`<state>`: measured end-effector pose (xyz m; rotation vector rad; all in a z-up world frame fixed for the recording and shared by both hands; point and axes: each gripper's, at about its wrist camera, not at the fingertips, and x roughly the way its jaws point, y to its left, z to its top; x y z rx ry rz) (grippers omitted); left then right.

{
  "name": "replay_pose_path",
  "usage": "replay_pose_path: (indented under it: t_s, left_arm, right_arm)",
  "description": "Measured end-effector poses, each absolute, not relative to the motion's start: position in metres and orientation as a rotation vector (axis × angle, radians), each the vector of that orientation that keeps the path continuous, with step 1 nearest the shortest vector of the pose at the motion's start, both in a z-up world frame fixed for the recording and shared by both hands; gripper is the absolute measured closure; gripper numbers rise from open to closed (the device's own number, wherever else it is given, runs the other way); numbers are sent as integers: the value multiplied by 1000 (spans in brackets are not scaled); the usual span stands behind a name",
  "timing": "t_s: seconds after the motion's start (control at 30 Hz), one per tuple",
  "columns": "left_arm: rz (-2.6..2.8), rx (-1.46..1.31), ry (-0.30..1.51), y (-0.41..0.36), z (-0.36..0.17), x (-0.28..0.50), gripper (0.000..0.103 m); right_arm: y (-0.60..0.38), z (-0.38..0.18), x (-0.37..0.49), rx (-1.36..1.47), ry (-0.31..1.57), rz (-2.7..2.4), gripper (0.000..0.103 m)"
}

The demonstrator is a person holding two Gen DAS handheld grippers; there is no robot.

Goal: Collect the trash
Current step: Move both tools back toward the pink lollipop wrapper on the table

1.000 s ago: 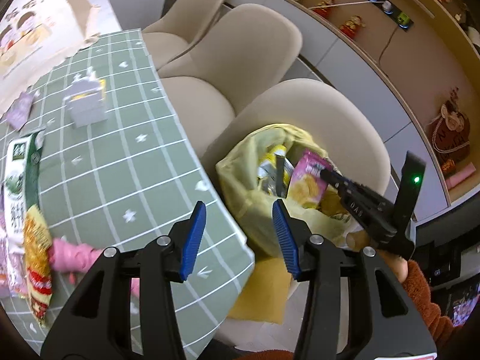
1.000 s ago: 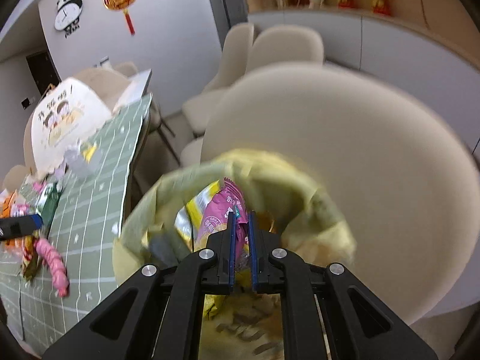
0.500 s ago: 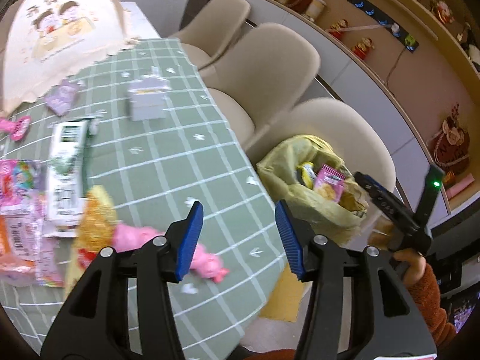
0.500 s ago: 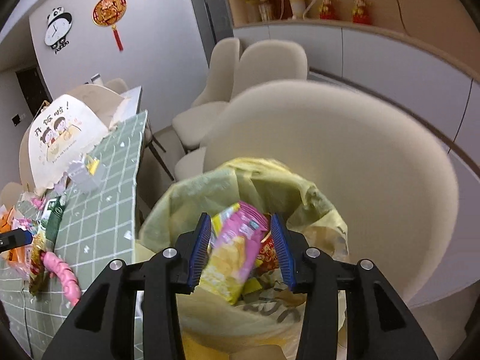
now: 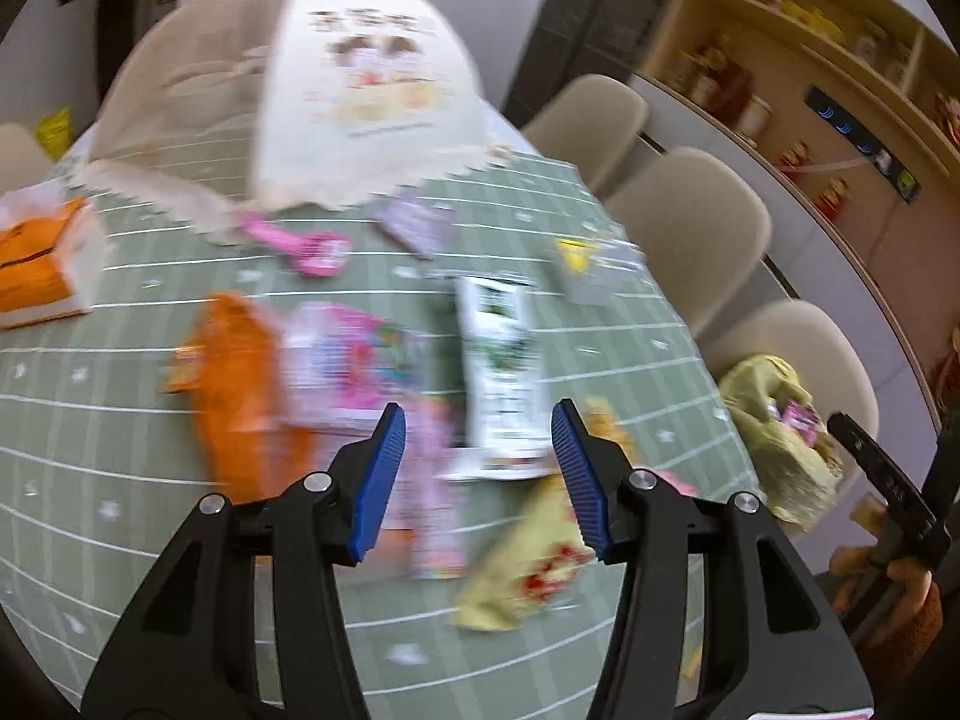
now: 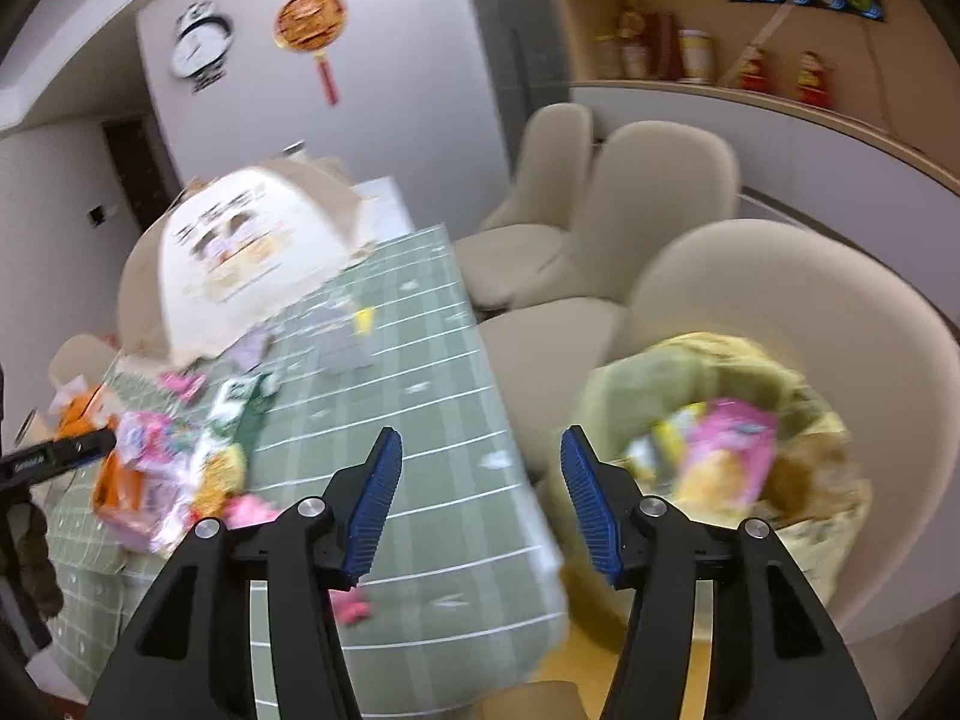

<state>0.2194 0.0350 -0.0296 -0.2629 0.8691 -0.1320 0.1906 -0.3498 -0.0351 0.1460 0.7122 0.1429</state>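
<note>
My left gripper (image 5: 477,480) is open and empty above a pile of wrappers on the green checked tablecloth (image 5: 120,420): an orange packet (image 5: 240,396), a pink packet (image 5: 354,360), a white and green packet (image 5: 501,372) and a yellow packet (image 5: 528,558). My right gripper (image 6: 474,498) is open and empty between the table edge and the yellow trash bag (image 6: 720,420) on a beige chair. A pink and yellow snack packet (image 6: 726,456) lies in the bag. The bag also shows in the left wrist view (image 5: 774,438).
A beige mesh food cover (image 5: 336,102) stands at the table's far end. An orange tissue pack (image 5: 36,264) lies at the left. More beige chairs (image 6: 648,204) line the table's right side. A shelf with ornaments (image 6: 780,78) runs along the wall.
My right gripper opened, dropped the pink and yellow packet into the bag, and swung left toward the table. My left gripper swung left from the bag to over the wrapper pile.
</note>
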Motion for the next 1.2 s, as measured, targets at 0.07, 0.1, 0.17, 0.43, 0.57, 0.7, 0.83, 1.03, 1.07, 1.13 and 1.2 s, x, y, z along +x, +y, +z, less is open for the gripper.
replay_pose_path:
  t_s: [0.07, 0.1, 0.17, 0.43, 0.57, 0.7, 0.83, 1.03, 1.07, 1.13, 1.2]
  left_arm:
    - [-91, -269, 864, 65, -32, 214, 54]
    - [-68, -278, 862, 83, -34, 211, 54]
    - [-39, -297, 860, 108, -37, 207, 54]
    - [25, -364, 838, 189, -45, 190, 54]
    - [-5, -406, 836, 208, -53, 186, 49]
    - [-52, -411, 856, 206, -61, 191, 49]
    - [-148, -387, 850, 198, -60, 208, 49]
    - [-347, -112, 752, 176, -39, 274, 49]
    - [-382, -70, 766, 171, -40, 295, 49]
    - [-397, -17, 803, 164, -46, 329, 49]
    - [-429, 10, 850, 155, -58, 366, 49]
  right_arm:
    - [-318, -36, 191, 92, 733, 164, 51]
    - [-306, -36, 191, 78, 739, 178, 51]
    - [-279, -34, 192, 55, 755, 215, 51]
    - [-208, -30, 195, 23, 762, 250, 51]
    - [-180, -41, 198, 3, 806, 261, 51]
    - [-153, -49, 196, -62, 841, 262, 51]
    - [-141, -49, 194, -106, 840, 240, 51]
    - [-158, -44, 201, -62, 831, 227, 51]
    - [-160, -44, 203, -56, 833, 231, 51]
    - [-163, -43, 207, -57, 835, 239, 51]
    - [-164, -43, 210, -73, 832, 239, 51]
